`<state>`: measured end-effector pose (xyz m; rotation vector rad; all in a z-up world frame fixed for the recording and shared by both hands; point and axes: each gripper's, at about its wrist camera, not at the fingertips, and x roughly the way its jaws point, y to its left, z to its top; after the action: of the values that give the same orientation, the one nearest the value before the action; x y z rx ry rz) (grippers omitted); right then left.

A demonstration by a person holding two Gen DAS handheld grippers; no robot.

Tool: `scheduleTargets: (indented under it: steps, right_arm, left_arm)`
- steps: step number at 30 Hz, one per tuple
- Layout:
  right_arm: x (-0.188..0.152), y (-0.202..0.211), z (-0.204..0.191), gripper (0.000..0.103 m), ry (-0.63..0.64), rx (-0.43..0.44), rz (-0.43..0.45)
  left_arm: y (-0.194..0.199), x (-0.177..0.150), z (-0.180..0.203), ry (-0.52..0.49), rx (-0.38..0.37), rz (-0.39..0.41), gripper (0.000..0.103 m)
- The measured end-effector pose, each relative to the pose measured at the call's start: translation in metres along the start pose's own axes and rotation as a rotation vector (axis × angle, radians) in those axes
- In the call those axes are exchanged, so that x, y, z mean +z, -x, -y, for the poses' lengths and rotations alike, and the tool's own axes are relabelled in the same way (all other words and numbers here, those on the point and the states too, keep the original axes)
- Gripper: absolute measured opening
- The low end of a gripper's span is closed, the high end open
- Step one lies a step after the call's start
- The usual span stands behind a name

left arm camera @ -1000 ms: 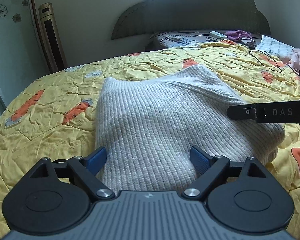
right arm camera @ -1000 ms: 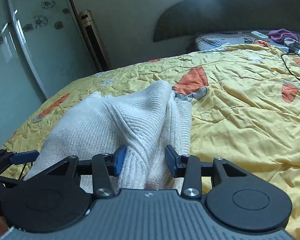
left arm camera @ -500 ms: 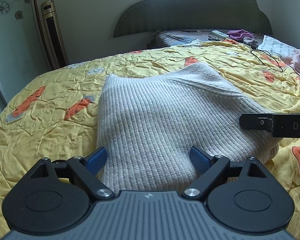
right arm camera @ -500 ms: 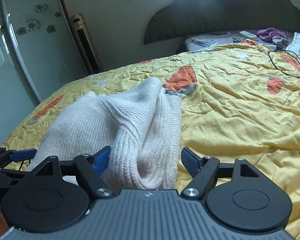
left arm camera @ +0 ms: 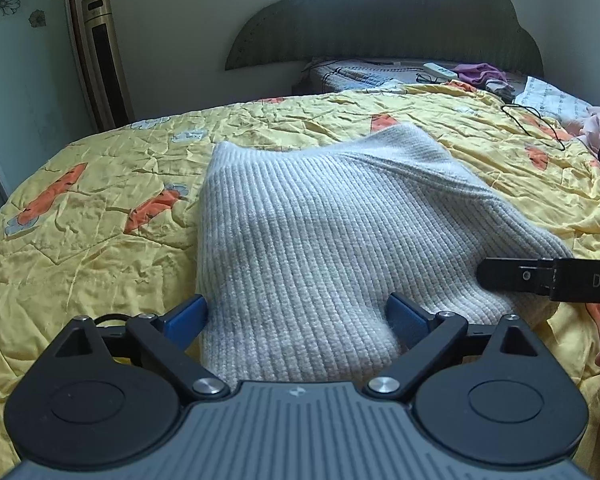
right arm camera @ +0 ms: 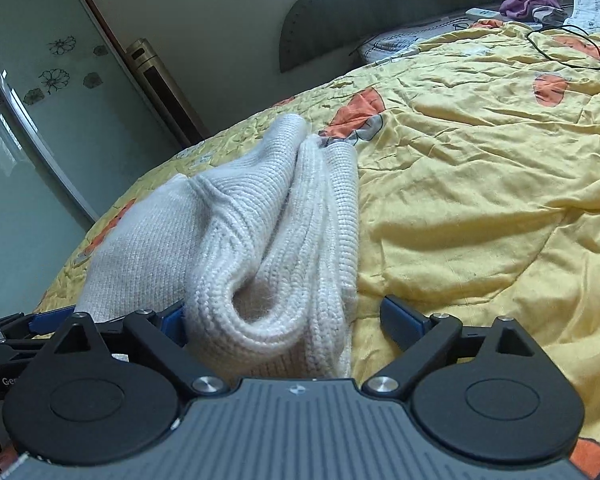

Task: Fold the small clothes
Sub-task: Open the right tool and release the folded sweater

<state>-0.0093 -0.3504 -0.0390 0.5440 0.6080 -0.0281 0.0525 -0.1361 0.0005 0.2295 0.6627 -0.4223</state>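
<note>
A white ribbed knit sweater (left arm camera: 324,232) lies folded on the yellow bedspread (left arm camera: 80,216). My left gripper (left arm camera: 298,314) is open, its blue pads either side of the sweater's near edge. In the right wrist view the sweater (right arm camera: 260,232) shows stacked folded layers. My right gripper (right arm camera: 288,320) is open around the near folded end, not pinching it. The right gripper's black finger (left arm camera: 540,280) reaches in from the right in the left wrist view. The left gripper's finger (right arm camera: 32,322) shows at the left edge in the right wrist view.
The bed has a dark padded headboard (left arm camera: 384,20). Near it lie a remote (left arm camera: 440,70), purple cloth (left arm camera: 480,74) and a black cable (left arm camera: 536,124). A tall gold tower unit (left arm camera: 104,60) stands by the wall, next to a glass door (right arm camera: 28,120).
My right gripper opened and let go of the sweater's folded edge. Both grippers drew back slightly. The sweater settled onto the bed.
</note>
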Motion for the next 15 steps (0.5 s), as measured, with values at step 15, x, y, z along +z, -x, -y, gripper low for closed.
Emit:
scheduleTargets:
  steps: [15]
  right_arm:
    - [0.053, -0.061, 0.019, 0.096, -0.036, 0.339, -0.178]
  left_arm:
    - [-0.094, 0.010, -0.126, 0.555, -0.557, -0.185, 0.099]
